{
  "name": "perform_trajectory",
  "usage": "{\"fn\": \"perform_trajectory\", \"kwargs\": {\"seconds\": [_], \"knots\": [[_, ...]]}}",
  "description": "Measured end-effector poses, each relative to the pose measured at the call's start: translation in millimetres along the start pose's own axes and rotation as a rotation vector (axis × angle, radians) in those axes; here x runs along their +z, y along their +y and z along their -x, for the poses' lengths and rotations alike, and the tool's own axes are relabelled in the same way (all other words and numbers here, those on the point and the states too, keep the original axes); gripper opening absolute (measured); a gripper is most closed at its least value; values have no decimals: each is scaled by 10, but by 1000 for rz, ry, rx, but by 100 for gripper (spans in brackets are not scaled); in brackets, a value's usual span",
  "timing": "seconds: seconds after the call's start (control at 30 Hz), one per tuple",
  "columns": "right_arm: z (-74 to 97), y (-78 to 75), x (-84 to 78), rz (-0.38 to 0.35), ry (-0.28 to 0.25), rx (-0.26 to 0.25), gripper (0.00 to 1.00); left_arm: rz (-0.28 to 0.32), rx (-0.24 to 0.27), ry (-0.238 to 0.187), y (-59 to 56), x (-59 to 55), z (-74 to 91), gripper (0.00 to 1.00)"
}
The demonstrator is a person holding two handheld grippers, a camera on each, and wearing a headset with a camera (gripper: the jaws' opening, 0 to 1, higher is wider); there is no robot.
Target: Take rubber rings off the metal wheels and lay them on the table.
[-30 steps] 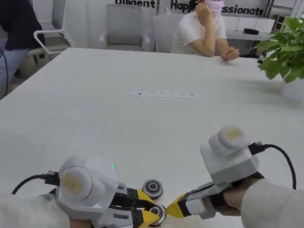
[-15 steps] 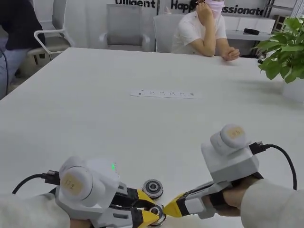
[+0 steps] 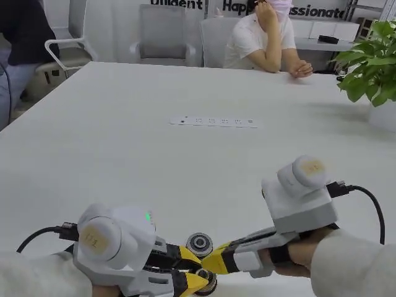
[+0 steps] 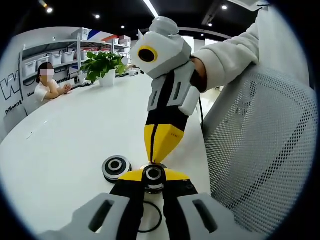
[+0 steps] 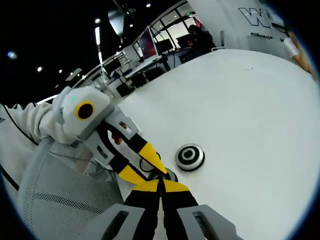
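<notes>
Left claw [image 4: 153, 175] clamped on a small metal wheel with black rubber rim [image 4: 153, 173], close to the white bench's [image 3: 124, 142] near edge. Right claw [image 4: 159, 159] has its jaws together, tip touching that wheel (pinching rubber? cannot tell). A second matching wheel [image 4: 116, 168] lies just beside it. A loose black rubber ring [image 4: 160, 220] is half hidden under the left jaws. Beyond the wheel, open bench to a white power strip [image 3: 213, 122].

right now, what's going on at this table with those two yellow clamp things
A person works at a white table with handheld tongs in each hand. The left tongs grip a small metal wheel. The right tongs, closed to a point, press against its rim. A second wheel lies flat beside them. A thin black loop, probably a rubber ring already taken off, lies on the table under the left tongs.
</notes>
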State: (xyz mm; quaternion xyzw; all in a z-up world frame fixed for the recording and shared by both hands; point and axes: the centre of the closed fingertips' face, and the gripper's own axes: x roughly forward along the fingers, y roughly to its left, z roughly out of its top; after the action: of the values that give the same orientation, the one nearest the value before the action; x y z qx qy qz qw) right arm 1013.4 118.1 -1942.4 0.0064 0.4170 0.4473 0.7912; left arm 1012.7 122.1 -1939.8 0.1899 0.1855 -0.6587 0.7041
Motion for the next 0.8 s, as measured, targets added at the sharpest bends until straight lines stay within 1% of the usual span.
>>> {"fn": "perform_trajectory", "kwargs": {"seconds": [0.03, 0.07, 0.13, 0.23, 0.33, 0.4, 0.5, 0.63, 0.73, 0.8], "knots": [[5, -40, -42, 18, 17, -15, 0, 0, 0, 0, 0, 0, 0, 8], [0, -56, -58, 23, 23, -20, 0, 0, 0, 0, 0, 0, 0, 8], [7, -47, -38, 34, 21, -21, 0, 2, 0, -1, -1, 1, -1, 8], [9, -34, -77, 107, 51, -33, 0, 2, 0, -1, -1, 2, -2, 8], [-8, -44, -125, 124, 73, -35, 4, 3, 0, -1, 0, 2, -3, 8], [-9, -36, -136, 135, 78, -33, 7, 3, 0, -1, 0, 3, -3, 8], [-8, -38, -128, 188, 78, -40, 9, 5, 0, -2, 3, 2, -4, 8], [-12, -49, -129, 204, 76, -38, 10, 6, 0, -2, 5, 0, -3, 8], [-35, -17, -149, 216, 86, -27, 14, 6, 0, -2, 5, 0, -4, 8], [-53, -10, -161, 231, 97, -30, 14, 6, 1, -3, 5, 1, -4, 8]]}}
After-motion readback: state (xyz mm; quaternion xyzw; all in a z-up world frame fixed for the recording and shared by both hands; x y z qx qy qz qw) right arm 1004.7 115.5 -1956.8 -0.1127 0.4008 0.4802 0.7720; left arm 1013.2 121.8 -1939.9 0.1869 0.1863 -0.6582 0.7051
